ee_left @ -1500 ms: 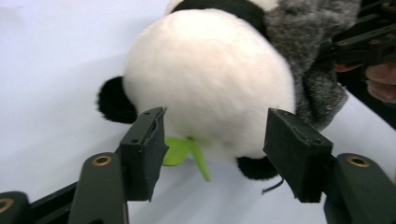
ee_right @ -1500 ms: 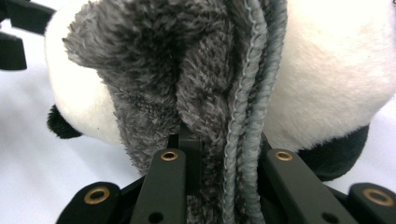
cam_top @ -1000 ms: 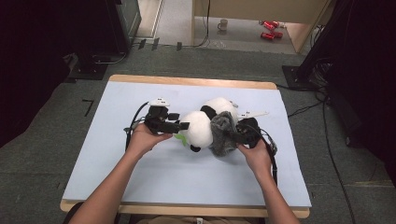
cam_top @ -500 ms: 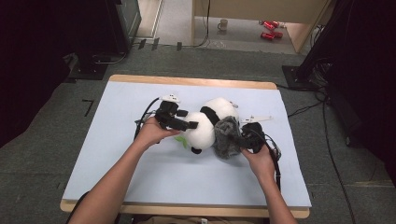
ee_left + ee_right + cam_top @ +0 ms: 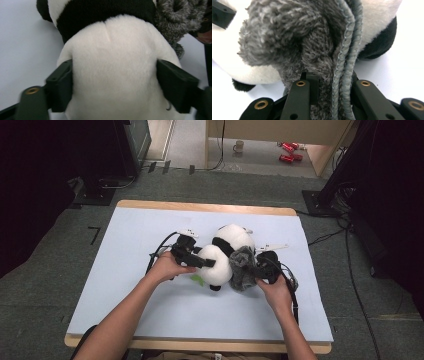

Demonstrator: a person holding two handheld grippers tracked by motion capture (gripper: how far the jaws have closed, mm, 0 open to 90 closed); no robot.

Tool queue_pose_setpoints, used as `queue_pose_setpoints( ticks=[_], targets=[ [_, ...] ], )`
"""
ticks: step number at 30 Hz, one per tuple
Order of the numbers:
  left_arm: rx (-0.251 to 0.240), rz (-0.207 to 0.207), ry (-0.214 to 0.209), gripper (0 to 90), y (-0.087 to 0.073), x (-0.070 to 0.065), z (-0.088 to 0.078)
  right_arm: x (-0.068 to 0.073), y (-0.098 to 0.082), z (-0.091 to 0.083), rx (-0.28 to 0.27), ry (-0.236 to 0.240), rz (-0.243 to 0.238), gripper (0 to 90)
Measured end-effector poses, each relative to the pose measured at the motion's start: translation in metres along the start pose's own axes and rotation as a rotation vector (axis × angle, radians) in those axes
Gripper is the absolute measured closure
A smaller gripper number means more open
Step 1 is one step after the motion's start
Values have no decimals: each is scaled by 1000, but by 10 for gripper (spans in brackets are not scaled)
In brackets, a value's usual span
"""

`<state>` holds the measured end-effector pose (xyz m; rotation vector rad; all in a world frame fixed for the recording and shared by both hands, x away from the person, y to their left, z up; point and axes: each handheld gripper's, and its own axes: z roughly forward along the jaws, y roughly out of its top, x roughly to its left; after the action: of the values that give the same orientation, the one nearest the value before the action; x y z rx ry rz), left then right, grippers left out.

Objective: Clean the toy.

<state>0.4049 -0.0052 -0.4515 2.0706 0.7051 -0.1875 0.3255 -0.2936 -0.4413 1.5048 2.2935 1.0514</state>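
Now we look first at what is nearest to the tools. In the left gripper view, the left gripper (image 5: 115, 87) has its two black jaws spread wide on both sides of the white round head of the panda toy (image 5: 112, 75), and the pads seem to lie against the plush. These jaws have just been opening and then closing a little, with the head between them the whole time. Compared with one second ago in the high view, the left hand has come lower and closer to the toy, so we judge that it is taking a new, fuller hold on the head.

The right gripper (image 5: 332, 85) is pressed together on the edge of the grey fleece cloth (image 5: 312, 57), with the stitched hem running up between its jaws. It has kept its place and its pinch.

For the work, this means, in our judgement, that one tool now steadies the toy while the other can pull the cloth over it or off it; which one we cannot tell.

Farther from the tools, the high view shows what the close views do not: the whole toy lies in the middle of the light blue table (image 5: 125, 285), between both hands. Only the right gripper view shows how the cloth is pinched.
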Motion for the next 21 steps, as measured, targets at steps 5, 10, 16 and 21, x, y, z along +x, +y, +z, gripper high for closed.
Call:
queue_pose_setpoints(
  ticks=[5,10,16,21],
  targets=[
    [-84,-59,28,437,-10,-6,-6,1,5,3,-18,-13,2,751],
    [-102,-140,52,517,-9,-15,-15,-2,11,7,-52,9,26,752],
    [-190,-221,72,562,-13,-13,-37,-1,22,4,-110,52,17,755],
    [-243,-264,135,577,-18,-8,-61,2,35,-8,-201,68,23,757]
  ],
)
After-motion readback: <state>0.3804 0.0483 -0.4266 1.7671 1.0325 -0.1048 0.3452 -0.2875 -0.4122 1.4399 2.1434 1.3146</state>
